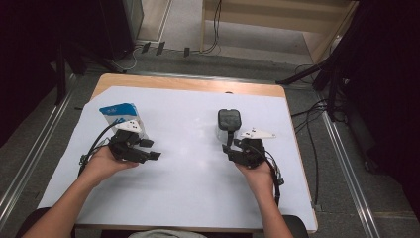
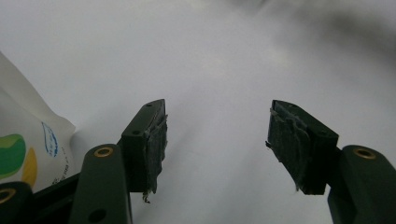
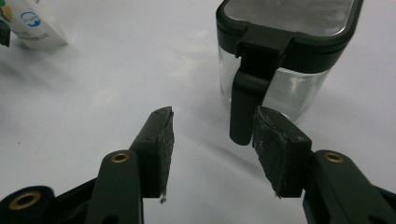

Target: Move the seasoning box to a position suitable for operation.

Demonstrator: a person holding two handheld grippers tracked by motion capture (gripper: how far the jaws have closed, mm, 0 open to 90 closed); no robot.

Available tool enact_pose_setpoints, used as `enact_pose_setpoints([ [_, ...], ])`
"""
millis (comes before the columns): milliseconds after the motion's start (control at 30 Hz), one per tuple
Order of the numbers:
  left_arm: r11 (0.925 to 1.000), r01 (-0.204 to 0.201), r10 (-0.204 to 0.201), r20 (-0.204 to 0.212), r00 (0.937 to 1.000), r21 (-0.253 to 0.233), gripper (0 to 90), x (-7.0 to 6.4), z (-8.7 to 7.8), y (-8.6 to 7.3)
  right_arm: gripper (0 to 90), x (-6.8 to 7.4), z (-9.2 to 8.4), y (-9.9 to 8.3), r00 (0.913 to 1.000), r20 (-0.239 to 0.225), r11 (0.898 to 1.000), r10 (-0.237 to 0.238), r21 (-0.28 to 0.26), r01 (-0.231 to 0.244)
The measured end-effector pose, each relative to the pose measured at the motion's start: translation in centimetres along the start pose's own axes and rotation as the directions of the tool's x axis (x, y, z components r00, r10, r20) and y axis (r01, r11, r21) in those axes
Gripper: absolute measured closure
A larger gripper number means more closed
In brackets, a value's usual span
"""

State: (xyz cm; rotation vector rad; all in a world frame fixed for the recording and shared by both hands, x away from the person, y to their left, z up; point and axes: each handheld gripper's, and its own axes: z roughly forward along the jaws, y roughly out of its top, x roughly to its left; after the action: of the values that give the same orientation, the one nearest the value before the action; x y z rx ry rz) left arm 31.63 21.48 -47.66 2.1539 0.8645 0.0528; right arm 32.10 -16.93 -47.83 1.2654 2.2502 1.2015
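A clear jar (image 1: pixel 228 127) with a black lid and a black side handle (image 3: pixel 246 93) stands right of the table's middle. My right gripper (image 1: pixel 233 145) is just in front of it, open. In the right gripper view the jar (image 3: pixel 285 60) rises beyond the right gripper (image 3: pixel 215 114). The handle's lower end hangs close to the right pad (image 3: pixel 275 154), and nothing is pinched. A blue and white pouch (image 1: pixel 119 113) lies at the far left. My left gripper (image 1: pixel 150 149) sits below it, open and empty over the sheet. The left gripper (image 2: pixel 218 112) has the pouch (image 2: pixel 23 149) at its left.
A white sheet (image 1: pixel 188 173) covers most of the wooden table (image 1: pixel 198 85). Cables and dark stands sit on the floor beyond the far edge and along the right side.
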Motion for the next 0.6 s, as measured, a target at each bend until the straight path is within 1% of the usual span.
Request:
enact_pose_setpoints([
  [133, 1.0, -0.004, 0.004, 0.004, 1.0, -0.001, 40.0, -0.02, -0.02, -0.02, 50.4, -0.34, -0.17, -0.05, 0.9998, -0.01, 1.0, 0.018, -0.014, -0.018],
  [200, 0.9999, -0.01, 0.01, 0.002, 0.9999, 0.005, 40.3, 0.0, -0.07, -0.04, 50.3, -0.25, -0.31, -0.04, 0.9998, -0.006, 0.999, 0.017, -0.029, -0.018],
  [267, 0.9998, -0.02, 0.02, -0.011, 0.9998, 0.001, 40.5, 0.01, -0.12, -0.04, 50.3, -0.21, -0.47, -0.04, 0.9999, -0.001, 0.998, 0.014, -0.053, -0.014],
  [300, 0.9999, -0.016, 0.016, -0.008, 0.9998, -0.003, 40.6, 0.02, -0.17, -0.03, 50.2, -0.21, -0.54, -0.03, 0.9998, -0.001, 0.998, 0.018, -0.062, -0.018],
  [367, 0.9999, -0.007, 0.007, 0.005, 1.0, -0.014, 40.7, 0.07, -0.26, -0.01, 50.3, -0.29, -0.62, -0.02, 0.9997, 0.006, 0.998, 0.023, -0.066, -0.022],
  [400, 0.9999, -0.004, 0.004, 0.002, 1.0, -0.016, 40.8, 0.1, -0.28, 0.01, 50.2, -0.35, -0.62, -0.05, 0.9996, 0.007, 0.997, 0.026, -0.067, -0.026],
  [467, 0.9998, 0.007, -0.007, 0.01, 0.9999, -0.017, 41.5, 0.19, -0.32, 0.1, 49.4, -0.42, -0.59, -0.08, 0.9993, 0.011, 0.998, 0.036, -0.058, -0.035],
  [533, 0.9996, 0.015, -0.015, 0.013, 0.9998, -0.023, 41.7, 0.27, -0.34, 0.22, 47.6, -0.43, -0.52, -0.15, 0.9993, 0.025, 0.998, 0.027, -0.051, -0.025],
  [600, 0.9996, 0.009, -0.009, 0.016, 0.9998, -0.026, 41.9, 0.22, -0.31, 0.31, 46.6, -0.41, -0.57, -0.24, 0.9991, 0.034, 0.998, 0.024, -0.051, -0.022],
])
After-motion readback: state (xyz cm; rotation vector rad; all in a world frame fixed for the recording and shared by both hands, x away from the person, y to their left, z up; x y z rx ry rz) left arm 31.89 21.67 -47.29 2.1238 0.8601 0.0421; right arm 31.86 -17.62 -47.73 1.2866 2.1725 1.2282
